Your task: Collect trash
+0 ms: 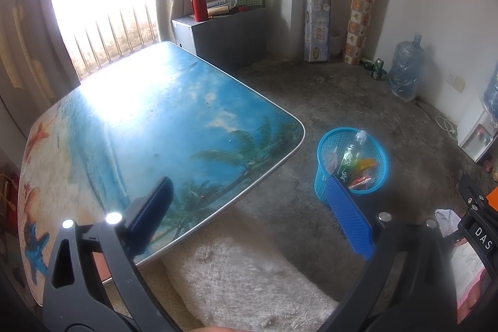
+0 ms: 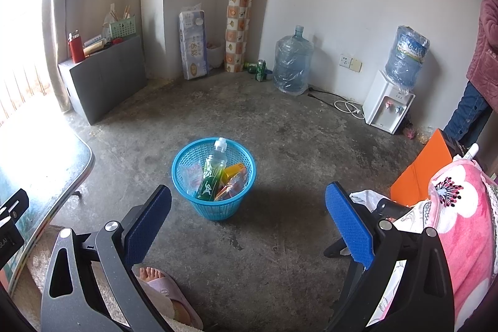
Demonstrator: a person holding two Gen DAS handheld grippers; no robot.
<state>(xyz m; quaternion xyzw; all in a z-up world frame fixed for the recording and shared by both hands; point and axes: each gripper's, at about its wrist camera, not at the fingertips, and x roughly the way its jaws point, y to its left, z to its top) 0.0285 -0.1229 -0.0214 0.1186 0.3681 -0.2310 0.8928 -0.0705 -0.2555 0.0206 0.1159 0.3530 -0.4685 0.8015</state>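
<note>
Broadly, a grey concrete floor (image 2: 280,126) fills the middle of the right wrist view and the right half of the left wrist view. Across the left and centre of the left wrist view spreads a table (image 1: 174,101) printed with a beach scene of sea, palms and starfish; its rounded corner points toward the lower centre, and its edge also shows at the left border of the right wrist view. A dark grey cabinet (image 2: 105,77) stands against the wall in the upper left of the right wrist view, with a red flask (image 2: 76,47) on top. Farther right along the wall are a large water jug (image 2: 292,64) on the floor and a white water dispenser (image 2: 387,106) carrying another jug.

The blue trash basket (image 2: 214,178) sits on the floor just below the centre of the right wrist view, and right of centre in the left wrist view, apart from the table. It holds a clear plastic bottle (image 2: 214,167) leaning upright with its cap above the rim, plus colourful wrappers (image 2: 233,179).

The left gripper (image 1: 249,217) has its fingers spread wide with nothing between them, over the table corner and a pale rug (image 1: 242,279). The right gripper (image 2: 249,223) is likewise spread wide and empty, above bare floor in front of the basket.
</note>
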